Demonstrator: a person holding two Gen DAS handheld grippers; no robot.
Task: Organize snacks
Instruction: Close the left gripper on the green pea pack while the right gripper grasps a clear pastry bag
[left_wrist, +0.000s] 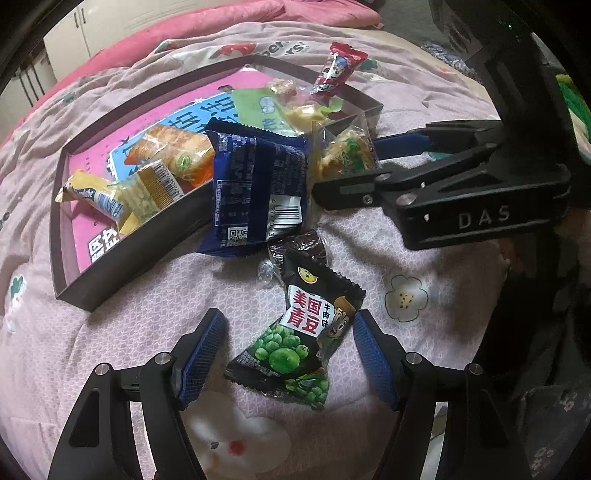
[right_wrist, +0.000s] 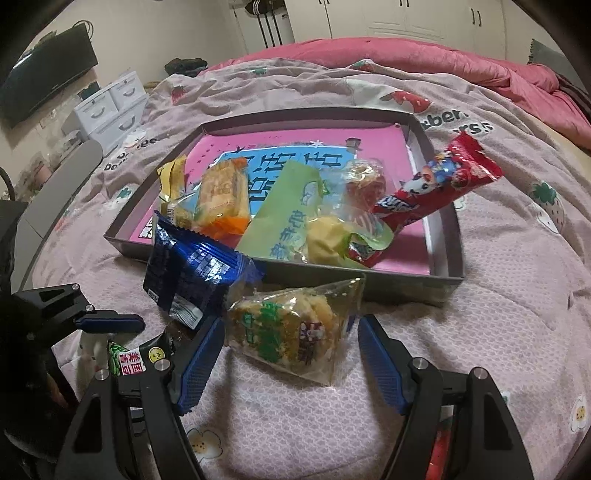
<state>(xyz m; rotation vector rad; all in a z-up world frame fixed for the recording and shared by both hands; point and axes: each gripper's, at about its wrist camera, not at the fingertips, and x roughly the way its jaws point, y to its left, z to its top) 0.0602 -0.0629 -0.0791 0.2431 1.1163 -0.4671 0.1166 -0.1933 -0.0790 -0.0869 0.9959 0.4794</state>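
A grey tray (left_wrist: 122, 254) with a pink liner lies on the pink bedspread and holds several snack packs. My left gripper (left_wrist: 290, 332) is open around a black green-pea packet (left_wrist: 306, 332) that lies on the bedspread. A dark blue packet (left_wrist: 258, 184) leans on the tray's rim. My right gripper (right_wrist: 291, 339) is open around a clear rice-cracker pack (right_wrist: 291, 332) just in front of the tray (right_wrist: 447, 273). The right gripper also shows in the left wrist view (left_wrist: 351, 162), with the cracker pack (left_wrist: 343, 155) between its fingers.
A red candy wrapper (right_wrist: 436, 184) hangs over the tray's right rim. A small dark wrapper (left_wrist: 299, 247) lies by the blue packet (right_wrist: 192, 273). A pink quilt (right_wrist: 443, 62) is bunched at the far side of the bed. White drawers (right_wrist: 110, 107) stand at left.
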